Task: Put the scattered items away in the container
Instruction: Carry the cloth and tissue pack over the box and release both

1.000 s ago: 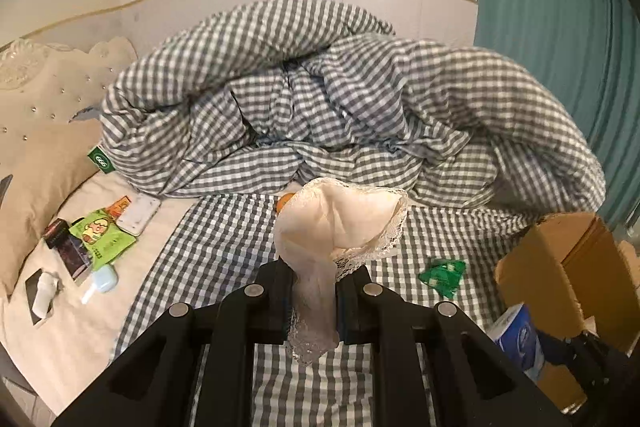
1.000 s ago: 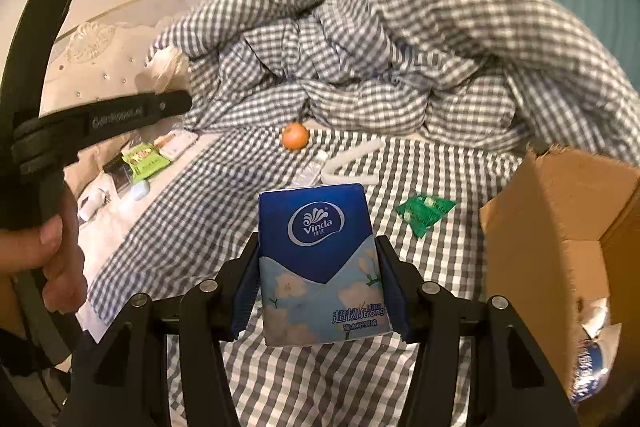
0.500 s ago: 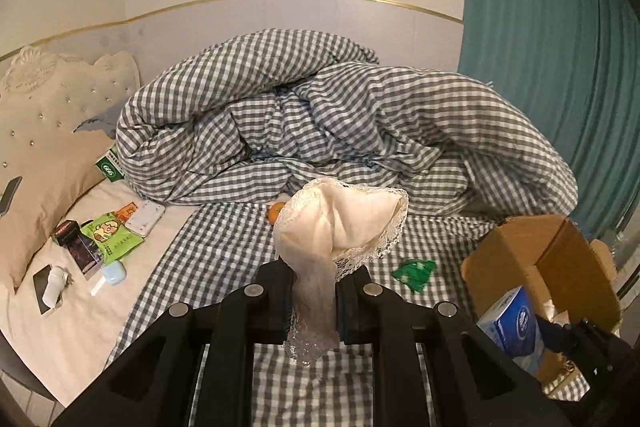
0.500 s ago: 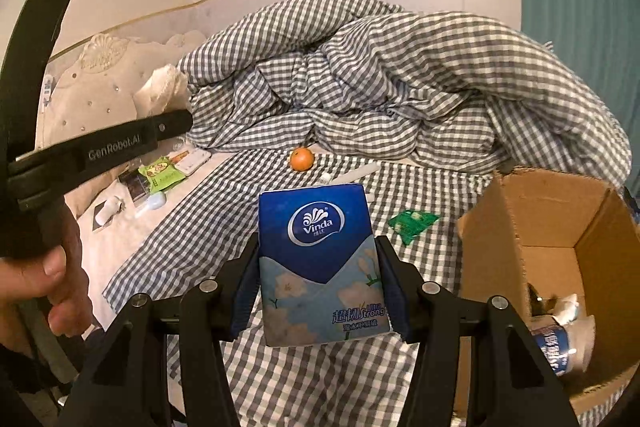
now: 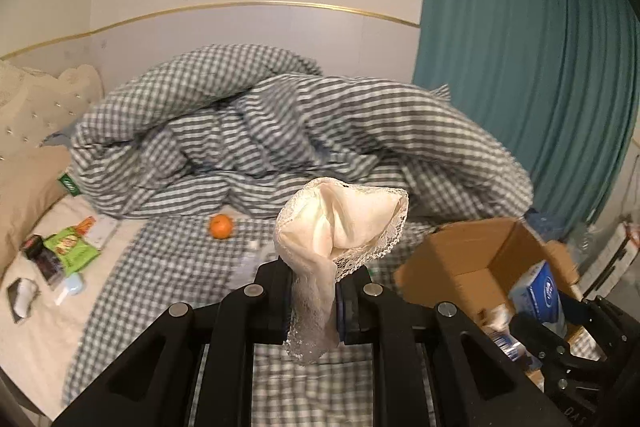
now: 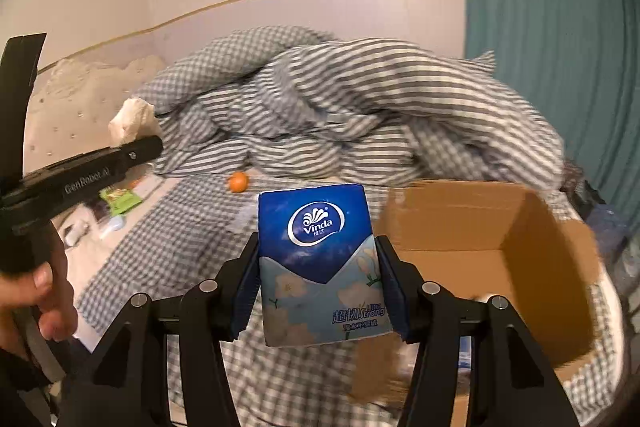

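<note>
You lifted both loads toward the cardboard box (image 6: pixel 480 251): left gripper (image 5: pixel 313 301) pinched the lace cloth (image 5: pixel 340 223), right gripper (image 6: pixel 318 301) clamped the tissue pack (image 6: pixel 320 263), now beside the opening. Drop looked next.

The cardboard box (image 6: pixel 500 259) stands open on the checked bed, flaps up, brown walls bare inside; something lies at its bottom, too blurred to tell.

A blue tissue pack (image 6: pixel 320 263) marked "Vinda", dark blue above and pale floral below, is held upright just left of the box.

A cream lace-edged cloth (image 5: pixel 340 227) is pinched at its lower end, its upper part bunched and standing up, left of the box.

An orange (image 5: pixel 221 226) lies on the bed well left of the box, at the foot of the rumpled duvet.

Farther left of the box, small packets lie together on the cream sheet, among them a green packet (image 5: pixel 72 247).
</note>
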A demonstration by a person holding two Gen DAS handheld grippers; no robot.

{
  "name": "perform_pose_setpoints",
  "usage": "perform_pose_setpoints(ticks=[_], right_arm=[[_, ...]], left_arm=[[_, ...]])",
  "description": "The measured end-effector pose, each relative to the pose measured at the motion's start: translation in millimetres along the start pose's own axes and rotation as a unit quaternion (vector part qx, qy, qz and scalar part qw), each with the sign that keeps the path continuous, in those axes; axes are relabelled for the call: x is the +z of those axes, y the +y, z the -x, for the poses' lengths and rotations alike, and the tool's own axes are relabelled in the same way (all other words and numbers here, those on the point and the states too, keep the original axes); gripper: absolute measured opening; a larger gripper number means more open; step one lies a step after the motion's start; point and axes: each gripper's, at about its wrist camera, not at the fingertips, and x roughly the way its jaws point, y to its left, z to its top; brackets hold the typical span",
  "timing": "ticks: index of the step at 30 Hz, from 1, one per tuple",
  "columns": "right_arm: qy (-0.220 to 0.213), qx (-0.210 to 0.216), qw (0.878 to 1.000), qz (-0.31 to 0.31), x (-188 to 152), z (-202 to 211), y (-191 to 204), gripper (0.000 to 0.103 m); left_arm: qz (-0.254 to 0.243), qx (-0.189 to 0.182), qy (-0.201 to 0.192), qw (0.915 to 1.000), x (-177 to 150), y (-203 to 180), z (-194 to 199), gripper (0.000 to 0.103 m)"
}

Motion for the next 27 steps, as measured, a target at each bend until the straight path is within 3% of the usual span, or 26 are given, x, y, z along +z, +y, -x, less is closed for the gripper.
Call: perform_pose_setpoints(ticks=[5, 11, 24, 25, 27], right_arm=[[-0.006, -0.047, 0.999, -0.026, 0, 19, -48, 0.054], [-0.009, -0.09, 0.994, -0.064, -4, 30, -105, 0.054], [0.015, -0.107, 0.991, -0.084, -21, 12, -146, 0.055], [0.019, -0.108, 0.99, -0.083, -22, 8, -147, 0.058], [0.023, -0.117, 0.989, -0.082, -23, 2, -150, 0.077]], left_arm=[[-0.019, -0.037, 0.003, 0.9991, -1, -43, -6, 0.016], [-0.04, -0.055, 0.009, 0.9976, -7, -76, -11, 0.016], [-0.062, -0.068, 0.025, 0.9954, -13, -111, -29, 0.016], [-0.065, -0.069, 0.027, 0.9951, -14, -114, -31, 0.016], [-0.069, -0.07, 0.029, 0.9947, -15, -119, -33, 0.016]])
